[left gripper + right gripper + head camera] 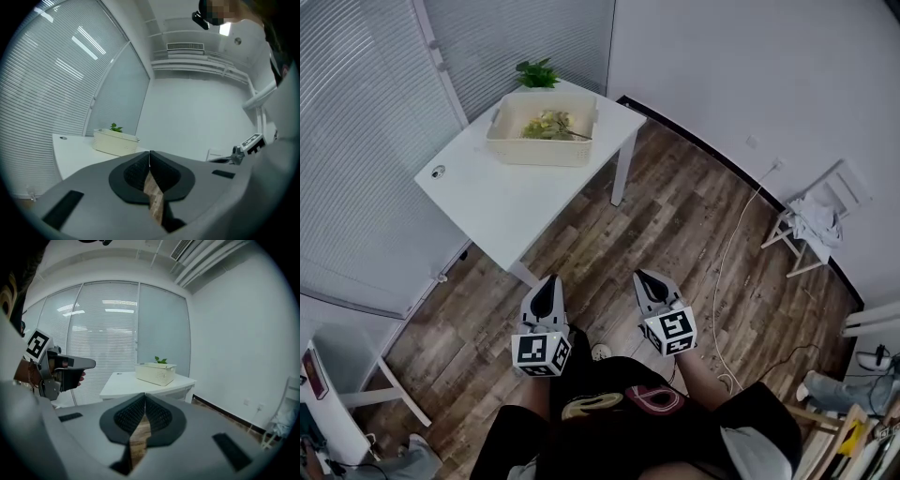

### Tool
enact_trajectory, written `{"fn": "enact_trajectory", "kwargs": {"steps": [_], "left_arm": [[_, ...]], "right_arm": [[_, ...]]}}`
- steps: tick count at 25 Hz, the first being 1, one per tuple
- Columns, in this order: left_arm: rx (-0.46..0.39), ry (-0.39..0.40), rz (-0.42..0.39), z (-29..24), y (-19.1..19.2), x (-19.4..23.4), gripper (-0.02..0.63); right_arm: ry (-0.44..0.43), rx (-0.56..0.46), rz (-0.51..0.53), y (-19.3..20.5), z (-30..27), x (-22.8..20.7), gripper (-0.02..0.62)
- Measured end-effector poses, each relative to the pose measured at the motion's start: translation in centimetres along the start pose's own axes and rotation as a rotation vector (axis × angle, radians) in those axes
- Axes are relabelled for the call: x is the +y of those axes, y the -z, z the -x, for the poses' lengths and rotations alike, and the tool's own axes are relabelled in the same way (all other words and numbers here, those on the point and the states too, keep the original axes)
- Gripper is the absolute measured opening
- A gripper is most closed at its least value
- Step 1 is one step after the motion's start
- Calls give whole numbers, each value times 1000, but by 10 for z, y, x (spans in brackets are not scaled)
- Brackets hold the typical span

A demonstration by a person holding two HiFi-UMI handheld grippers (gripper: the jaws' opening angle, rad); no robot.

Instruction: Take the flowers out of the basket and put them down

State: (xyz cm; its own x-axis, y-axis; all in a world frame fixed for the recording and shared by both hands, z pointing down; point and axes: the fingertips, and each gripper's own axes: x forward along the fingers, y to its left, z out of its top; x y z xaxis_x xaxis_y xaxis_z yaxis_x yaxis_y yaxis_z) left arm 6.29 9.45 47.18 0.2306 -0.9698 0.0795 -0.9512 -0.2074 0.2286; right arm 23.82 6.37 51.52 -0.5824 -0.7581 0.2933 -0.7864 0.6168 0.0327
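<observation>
A cream basket (542, 131) stands at the far end of a white table (502, 202), with pale flowers (549, 123) lying in it. The basket (115, 142) shows far ahead in the left gripper view, and the basket (156, 373) likewise in the right gripper view. My left gripper (547, 292) and right gripper (649, 285) hang side by side over the wooden floor, well short of the table. Both have their jaws closed together with nothing between them.
A small green plant (536, 73) sits behind the basket at the table's far corner. A small round object (438, 172) lies on the table's left edge. A white folding chair (814, 217) with cloth stands at the right wall, and a white cable (727, 253) runs across the floor.
</observation>
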Motion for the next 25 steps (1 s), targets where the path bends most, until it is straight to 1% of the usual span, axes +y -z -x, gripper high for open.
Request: {"fn": "enact_trajectory", "kwargs": {"steps": [9,17,25], "left_arm": [[-6,46,-4,-62,-23,48,18],[-18,108,-16,-118,-49,94,17],[5,155,-21,-147,-57,136,17]], "right_arm": [[34,5,2,-25,-66,-9,11],[90,2,-8,-49,-128,-17,11],[116,14,-14,-61,-177,-2,11]]}}
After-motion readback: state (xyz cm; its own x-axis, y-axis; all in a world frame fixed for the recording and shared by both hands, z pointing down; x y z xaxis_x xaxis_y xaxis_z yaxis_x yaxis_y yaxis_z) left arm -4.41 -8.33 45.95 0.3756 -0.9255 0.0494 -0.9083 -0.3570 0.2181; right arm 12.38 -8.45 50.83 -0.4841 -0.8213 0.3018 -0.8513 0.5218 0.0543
